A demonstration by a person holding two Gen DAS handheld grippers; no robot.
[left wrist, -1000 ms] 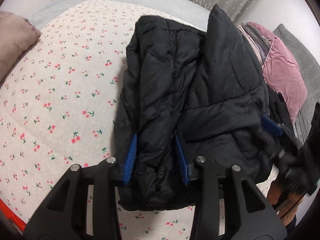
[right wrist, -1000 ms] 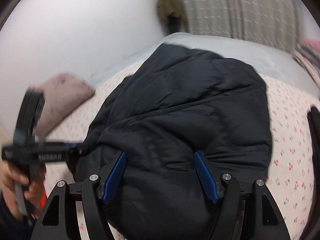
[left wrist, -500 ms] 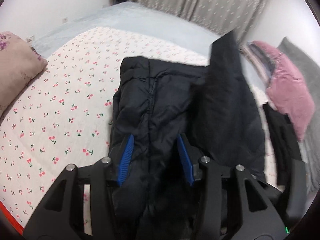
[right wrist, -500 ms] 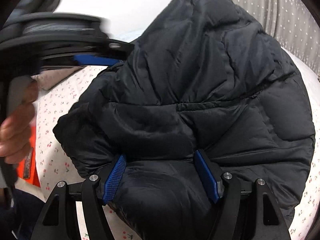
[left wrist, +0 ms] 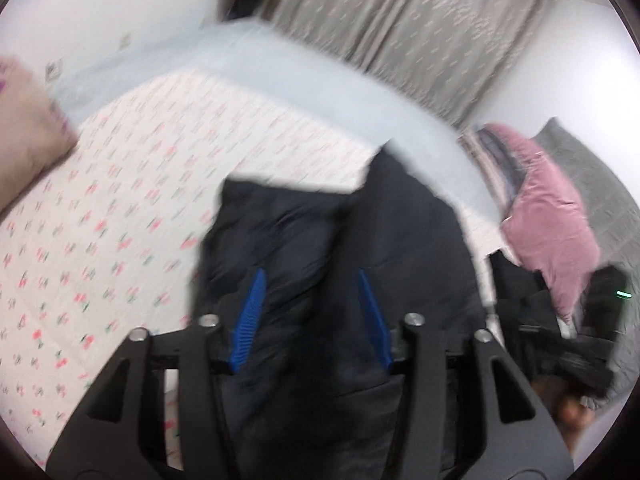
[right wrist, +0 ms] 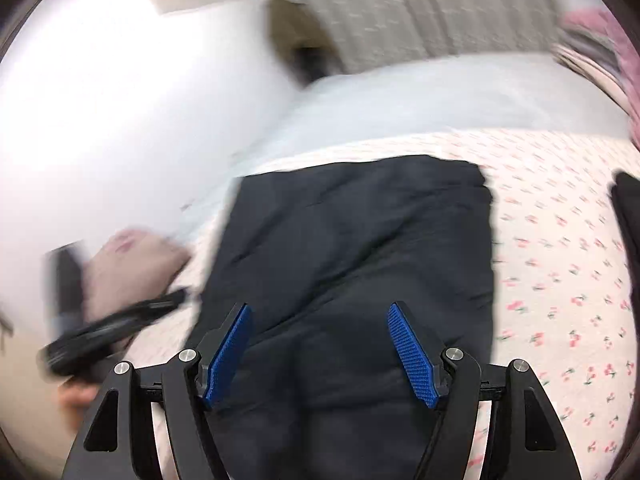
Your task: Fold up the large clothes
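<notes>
A black puffer jacket (left wrist: 328,248) lies folded in a long block on the cherry-print bedsheet (left wrist: 120,216). It also shows in the right wrist view (right wrist: 360,240). My left gripper (left wrist: 310,316) is over the jacket's near end, jaws apart with dark fabric lying between them; the view is blurred and I cannot see a grip. My right gripper (right wrist: 320,352) is open wide above the jacket's near end, holding nothing. The left gripper shows blurred at the left of the right wrist view (right wrist: 112,332).
A beige pillow (left wrist: 28,132) lies at the left of the bed. Pink and grey bedding (left wrist: 552,216) is piled at the right, with dark clothes (left wrist: 520,288) beside it. A pale blue cover (left wrist: 320,80), curtains (left wrist: 400,28) and a white wall stand beyond.
The jacket was lifted and bunched in both grippers; now it lies flat in a folded block. My right gripper has let go and opened wider. Both cameras have pulled back and tilted up.
</notes>
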